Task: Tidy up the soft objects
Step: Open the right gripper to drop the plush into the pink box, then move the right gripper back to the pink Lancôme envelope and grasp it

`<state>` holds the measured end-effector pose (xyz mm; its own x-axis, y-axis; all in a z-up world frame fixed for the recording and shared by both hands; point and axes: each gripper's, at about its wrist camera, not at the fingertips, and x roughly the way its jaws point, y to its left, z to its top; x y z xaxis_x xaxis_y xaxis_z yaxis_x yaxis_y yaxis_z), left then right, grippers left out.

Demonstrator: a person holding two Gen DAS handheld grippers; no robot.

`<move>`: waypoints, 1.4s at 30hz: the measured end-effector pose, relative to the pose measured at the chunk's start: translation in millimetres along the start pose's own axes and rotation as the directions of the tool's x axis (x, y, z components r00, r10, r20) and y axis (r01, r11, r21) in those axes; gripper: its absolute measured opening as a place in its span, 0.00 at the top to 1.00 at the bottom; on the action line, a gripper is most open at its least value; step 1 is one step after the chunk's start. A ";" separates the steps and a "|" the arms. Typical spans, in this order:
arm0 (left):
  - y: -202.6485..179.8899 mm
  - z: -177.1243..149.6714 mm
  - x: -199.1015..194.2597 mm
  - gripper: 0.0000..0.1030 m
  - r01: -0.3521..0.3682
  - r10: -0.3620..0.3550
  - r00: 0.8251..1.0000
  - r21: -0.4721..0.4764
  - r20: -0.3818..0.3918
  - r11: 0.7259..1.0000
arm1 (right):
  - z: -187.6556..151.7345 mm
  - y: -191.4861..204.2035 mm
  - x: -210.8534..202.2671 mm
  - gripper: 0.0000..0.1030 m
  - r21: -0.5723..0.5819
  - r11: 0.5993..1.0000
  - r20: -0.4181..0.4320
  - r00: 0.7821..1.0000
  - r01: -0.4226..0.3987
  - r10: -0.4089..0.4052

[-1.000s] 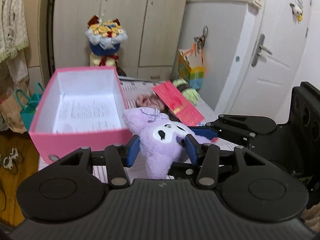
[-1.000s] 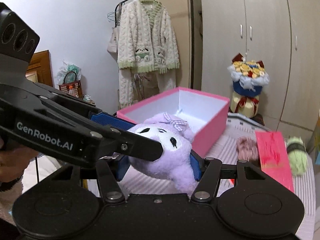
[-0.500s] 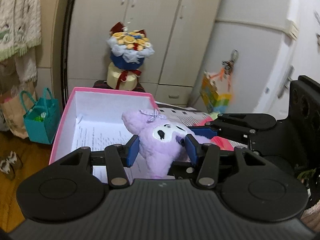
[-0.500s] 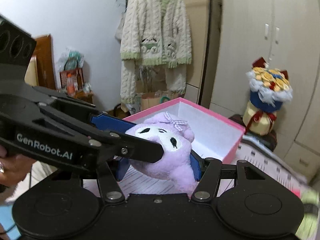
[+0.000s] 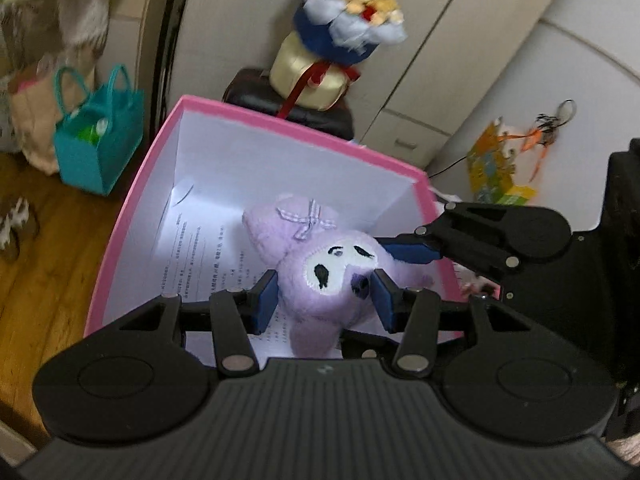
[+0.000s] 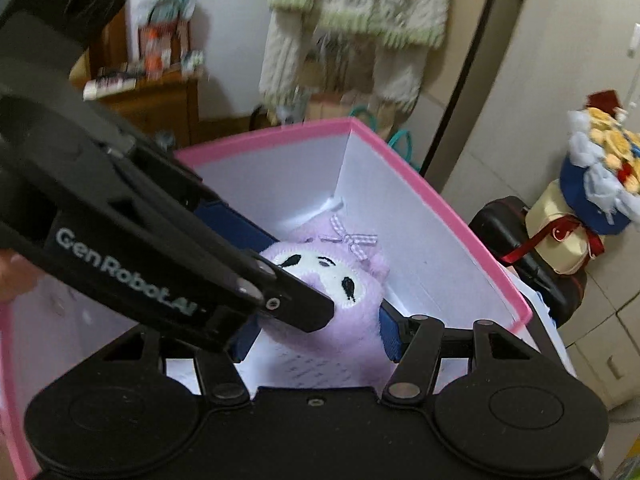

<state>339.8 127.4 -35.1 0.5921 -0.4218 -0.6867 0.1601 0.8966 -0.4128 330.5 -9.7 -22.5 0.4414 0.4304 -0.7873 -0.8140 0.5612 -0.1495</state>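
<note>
A purple plush toy with a white face and a checked bow is held over the inside of the pink box, which has white walls and a printed sheet on its floor. My left gripper is shut on the plush toy from both sides. My right gripper is also shut on the plush toy, and its fingers reach in from the right in the left wrist view. The left gripper's arm crosses the right wrist view. The pink box's rim surrounds the toy.
A flower bouquet on a gold box stands on a dark case behind the box. A teal bag sits on the wooden floor at left. Wardrobe doors stand behind. A cardigan hangs by a wooden cabinet.
Both grippers carried the plush toy left from the table to over the pink box and tilted down, so the toy now hangs inside the box's walls.
</note>
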 end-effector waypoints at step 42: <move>-79.7 -65.1 -152.7 0.36 -0.067 0.033 0.995 0.388 0.096 0.919 | -28.7 86.6 -146.9 0.31 -0.040 0.939 0.029 0.940 0.341 -0.341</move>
<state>185.3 111.6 63.6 0.6701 -0.3776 -0.6391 0.4134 0.9049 -0.1012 184.3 -44.6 63.0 0.7028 0.2336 -0.6719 -0.6287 0.6459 -0.4331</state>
